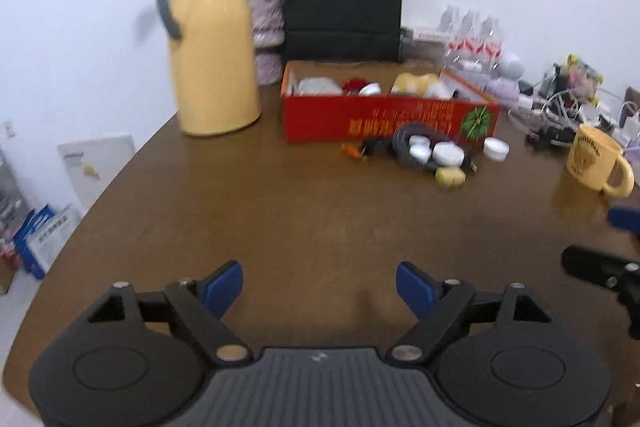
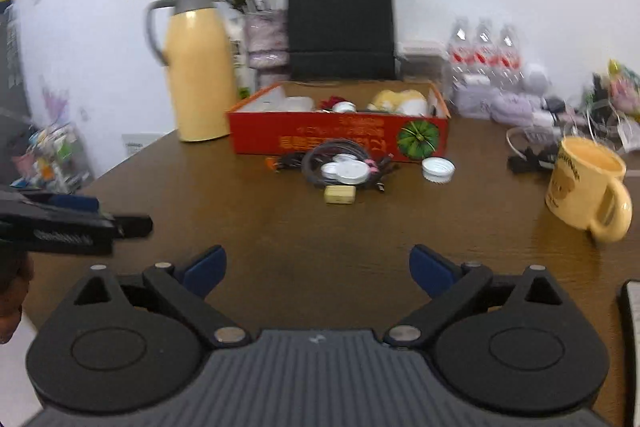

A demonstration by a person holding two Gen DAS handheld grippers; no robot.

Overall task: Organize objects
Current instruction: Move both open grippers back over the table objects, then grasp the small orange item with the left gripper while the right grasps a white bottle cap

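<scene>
Both hand-held grippers — left (image 1: 319,285), right (image 2: 318,269) — wide apart, empty; red box (image 2: 340,139) open-topped, part-filled.

A: Box (image 2: 340,141) red, gold print, green pumpkin mark. Jug (image 2: 198,67) pale yellow, grey collar.
B: Mug (image 2: 584,183) yellow, brown print. Bag (image 2: 340,23) black. Table (image 2: 280,227) dark brown. Pads (image 2: 206,269) blue.

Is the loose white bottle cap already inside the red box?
No, the white bottle cap lies on the table just in front of the red box.
</scene>
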